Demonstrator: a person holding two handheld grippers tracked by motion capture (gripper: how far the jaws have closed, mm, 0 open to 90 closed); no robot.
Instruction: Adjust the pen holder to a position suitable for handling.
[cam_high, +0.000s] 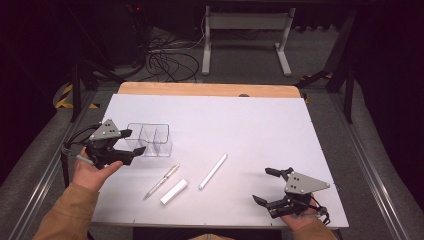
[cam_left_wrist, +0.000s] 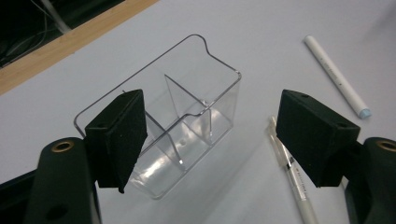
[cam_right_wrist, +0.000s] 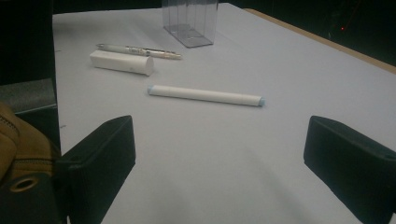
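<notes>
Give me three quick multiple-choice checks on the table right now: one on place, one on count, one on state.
1. The clear organizer sits nearest which tool?
A. left hand-held gripper
B. right hand-held gripper
C. neither, it is at the far edge

2. How many loose items lie on the white mat?
A. one
B. three
C. five

3. The organizer's compartments are:
A. full of pens
B. empty
C. lidded

Answers: 1 A, its jaws frame it. 2 B, pen, white block, white marker. 3 B, clear walls reveal nothing inside.
</notes>
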